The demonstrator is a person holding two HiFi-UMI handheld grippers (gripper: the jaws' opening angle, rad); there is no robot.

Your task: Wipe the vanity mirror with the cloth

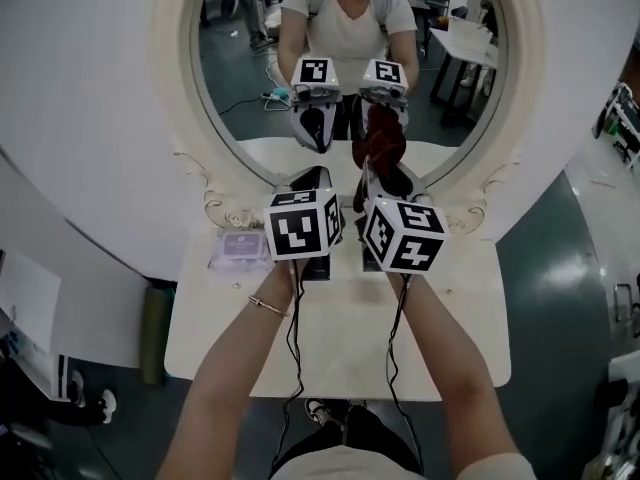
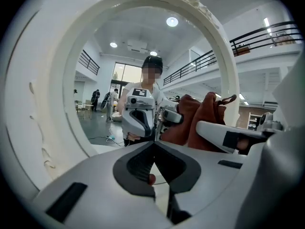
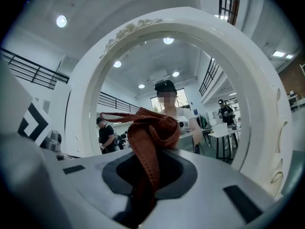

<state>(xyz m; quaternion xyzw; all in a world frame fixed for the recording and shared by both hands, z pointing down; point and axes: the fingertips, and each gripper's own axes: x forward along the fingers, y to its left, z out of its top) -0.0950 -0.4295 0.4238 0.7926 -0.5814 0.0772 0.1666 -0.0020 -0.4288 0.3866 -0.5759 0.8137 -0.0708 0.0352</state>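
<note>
A cream surface (image 1: pixel 340 338) stands on a dark green floor (image 1: pixel 560 298) and carries an oval vanity mirror (image 1: pixel 176 88) in a white ornate frame at its far edge. The glass reflects a high hall with round ceiling lights (image 2: pixel 172 21) and balcony railings (image 2: pixel 88 61). You stand at the near side with both arms stretched over the surface, your own figure in a white top reflected back at you.

Your right tongs (image 3: pixel 150 159) are clenched on a rust-brown cloth (image 3: pixel 151 128), which bunches up out of the jaws with a loop of hem flung to the left. In the head view the cloth is held at the lower part of the glass, right of centre, and runs into its own reflection. Whether it presses on the glass cannot be told.

Your left tongs (image 2: pixel 153 146) hover just beside it on the left, jaws closed together with nothing between them, pointing at the lower glass. The marker cubes (image 1: pixel 300 226) sit side by side over the surface.

A small clear box (image 1: pixel 240 248) with purple contents lies near the left foot of the frame. A thin bracelet (image 1: pixel 268 306) circles your left wrist, and black cables (image 1: pixel 292 358) trail back along your arms.
</note>
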